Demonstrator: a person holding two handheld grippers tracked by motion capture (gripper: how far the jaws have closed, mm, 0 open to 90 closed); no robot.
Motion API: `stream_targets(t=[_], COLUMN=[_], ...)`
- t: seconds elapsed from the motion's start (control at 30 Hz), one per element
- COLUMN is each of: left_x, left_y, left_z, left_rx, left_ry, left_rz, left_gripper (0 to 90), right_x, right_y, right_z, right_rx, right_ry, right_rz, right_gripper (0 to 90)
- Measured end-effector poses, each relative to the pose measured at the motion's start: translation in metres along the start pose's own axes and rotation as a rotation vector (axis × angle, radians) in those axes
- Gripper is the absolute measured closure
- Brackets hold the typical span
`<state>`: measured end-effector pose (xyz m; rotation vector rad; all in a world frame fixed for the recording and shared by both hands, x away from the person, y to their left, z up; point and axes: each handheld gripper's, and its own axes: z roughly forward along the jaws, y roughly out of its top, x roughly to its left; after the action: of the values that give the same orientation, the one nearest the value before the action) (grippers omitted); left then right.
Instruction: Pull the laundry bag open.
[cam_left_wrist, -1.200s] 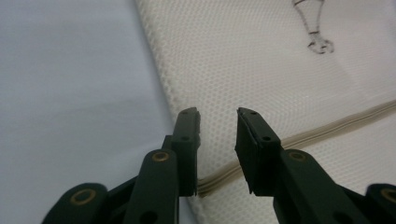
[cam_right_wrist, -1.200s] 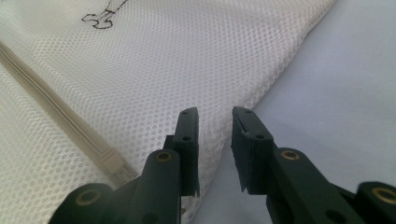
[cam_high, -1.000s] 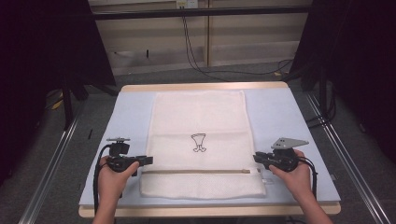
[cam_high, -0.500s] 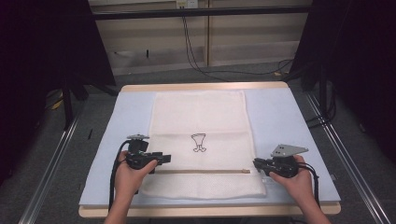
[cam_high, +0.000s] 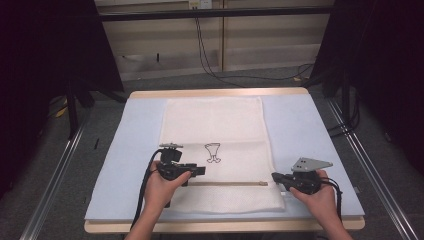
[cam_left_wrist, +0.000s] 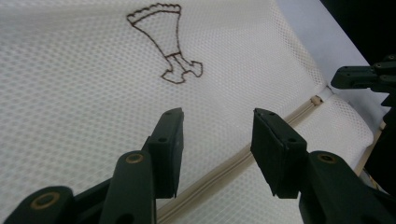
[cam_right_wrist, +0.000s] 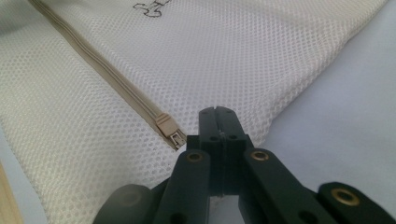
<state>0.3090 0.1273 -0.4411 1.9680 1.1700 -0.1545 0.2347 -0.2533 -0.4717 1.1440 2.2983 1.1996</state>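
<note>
A mesh bag (cam_high: 215, 150) lies flat on the mat (cam_high: 125, 150) that covers the table (cam_high: 220, 93), about midway between the mat's left and right edges, its long sides running from the near edge toward the far one. An embroidered figure (cam_high: 213, 152) sits on the bag near its middle. Nearer the person, a zipper (cam_high: 227, 183) runs across the bag from left to right, its slider (cam_right_wrist: 168, 128) at the right end. The left gripper (cam_high: 200, 171) hangs over the bag's left part, just behind the zipper. The right gripper (cam_high: 276, 177) sits at the bag's right edge, beside the slider.
</note>
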Motion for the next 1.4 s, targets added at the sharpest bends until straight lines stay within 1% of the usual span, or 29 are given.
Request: stream_targets(t=[0.03, 0.07, 0.13, 0.17, 0.2, 0.23, 0.37, 0.5, 0.53, 0.57, 0.6, 0.63, 0.67, 0.77, 0.8, 0.87, 0.9, 0.93, 1.03, 1.07, 1.1, 1.13, 1.17, 1.2, 1.23, 1.27, 1.33, 1.37, 1.4], left_x=[-0.002, -0.006, -0.011, -0.011, -0.016, -0.018, -0.025, -0.037, -0.04, -0.04, -0.047, -0.047, -0.054, -0.063, -0.066, -0.07, -0.072, -0.074, -0.078, -0.081, -0.081, -0.083, -0.083, -0.085, -0.085, -0.086, -0.086, -0.086, -0.087], left_y=[0.001, 0.001, 0.002, 0.002, 0.003, 0.003, 0.006, 0.009, 0.01, 0.01, 0.011, 0.011, 0.012, 0.012, 0.012, 0.013, 0.013, 0.013, 0.013, 0.013, 0.013, 0.013, 0.013, 0.012, 0.012, 0.013, 0.013, 0.013, 0.013], left_z=[0.003, 0.006, 0.012, 0.012, 0.017, 0.019, 0.028, 0.038, 0.04, 0.04, 0.047, 0.047, 0.056, 0.067, 0.071, 0.076, 0.079, 0.082, 0.087, 0.093, 0.093, 0.098, 0.098, 0.104, 0.104, 0.108, 0.112, 0.113, 0.115], left_rx=[0.008, 0.015, 0.028, 0.028, 0.038, 0.045, 0.043, 0.054, 0.048, 0.048, 0.054, 0.054, 0.072, 0.096, 0.097, 0.099, 0.107, 0.105, 0.119, 0.137, 0.137, 0.161, 0.161, 0.178, 0.178, 0.196, 0.212, 0.215, 0.218], left_ry=[0.001, -0.003, -0.02, -0.02, -0.032, -0.032, -0.044, -0.061, -0.072, -0.072, -0.101, -0.101, -0.113, -0.135, -0.145, -0.156, -0.158, -0.17, -0.162, -0.166, -0.166, -0.168, -0.168, -0.177, -0.177, -0.179, -0.179, -0.175, -0.166], left_rz=[0.015, 0.02, 0.019, 0.019, 0.028, 0.028, 0.037, 0.043, 0.037, 0.037, 0.023, 0.023, 0.03, 0.029, 0.022, 0.018, 0.029, 0.017, 0.021, 0.017, 0.017, 0.026, 0.026, 0.015, 0.015, 0.001, -0.007, -0.021, -0.019], left_gripper=[54.5, 54.1, 54.0, 54.1, 54.1, 54.4, 54.0, 53.4, 53.7, 53.9, 54.2, 54.6, 55.0, 56.8, 58.2, 59.7, 60.3, 62.2, 63.9, 63.6, 62.7, 62.2, 62.3, 63.2, 63.2, 63.8, 64.4, 65.1, 65.9], right_x=[0.001, 0.001, 0.002, 0.001, 0.002, 0.001, 0.0, 0.0, 0.0, 0.0, 0.001, 0.001, 0.002, 0.003, 0.003, 0.003, 0.003, 0.003, 0.003, 0.003, 0.003, 0.003, 0.003, 0.004, 0.004, 0.004, 0.004, 0.004, 0.004], right_y=[0.0, 0.0, -0.001, -0.001, -0.001, -0.001, -0.002, -0.002, -0.002, -0.002, -0.001, -0.001, -0.001, -0.001, -0.002, -0.003, -0.004, -0.004, -0.004, -0.005, -0.005, -0.005, -0.006, -0.005, -0.006, -0.006, -0.006, -0.006, -0.006], right_z=[0.0, 0.001, 0.002, 0.002, 0.002, 0.002, 0.001, 0.002, 0.002, 0.002, 0.003, 0.003, 0.003, 0.005, 0.004, 0.004, 0.005, 0.005, 0.005, 0.007, 0.008, 0.008, 0.009, 0.009, 0.009, 0.009, 0.01, 0.01, 0.01], right_rx=[0.0, 0.004, 0.013, 0.017, 0.02, 0.022, 0.025, 0.034, 0.039, 0.039, 0.038, 0.038, 0.042, 0.047, 0.047, 0.053, 0.053, 0.052, 0.06, 0.069, 0.072, 0.077, 0.079, 0.082, 0.083, 0.087, 0.084, 0.083, 0.084], right_ry=[-0.002, -0.006, -0.01, -0.009, -0.016, -0.019, -0.024, -0.023, -0.024, -0.024, -0.028, -0.028, -0.019, -0.015, -0.007, -0.01, -0.008, -0.003, -0.002, -0.003, -0.001, -0.005, -0.004, -0.008, -0.005, -0.006, -0.007, -0.007, -0.006], right_rz=[0.0, -0.002, -0.005, -0.011, -0.01, -0.006, 0.001, -0.009, -0.009, -0.009, -0.014, -0.014, -0.014, -0.022, -0.023, -0.02, -0.016, -0.015, -0.015, -0.012, -0.01, -0.004, -0.004, -0.006, -0.005, -0.004, -0.011, -0.012, -0.009], right_gripper=[90.0, 90.0, 90.0, 90.0, 90.0, 90.0, 90.0, 90.0, 90.0, 90.0, 90.0, 90.0, 90.0, 90.0, 90.0, 90.0, 90.0, 90.0, 90.0, 90.0, 90.0, 90.0, 90.0, 90.0, 90.0, 90.0, 90.0, 90.0, 90.0])
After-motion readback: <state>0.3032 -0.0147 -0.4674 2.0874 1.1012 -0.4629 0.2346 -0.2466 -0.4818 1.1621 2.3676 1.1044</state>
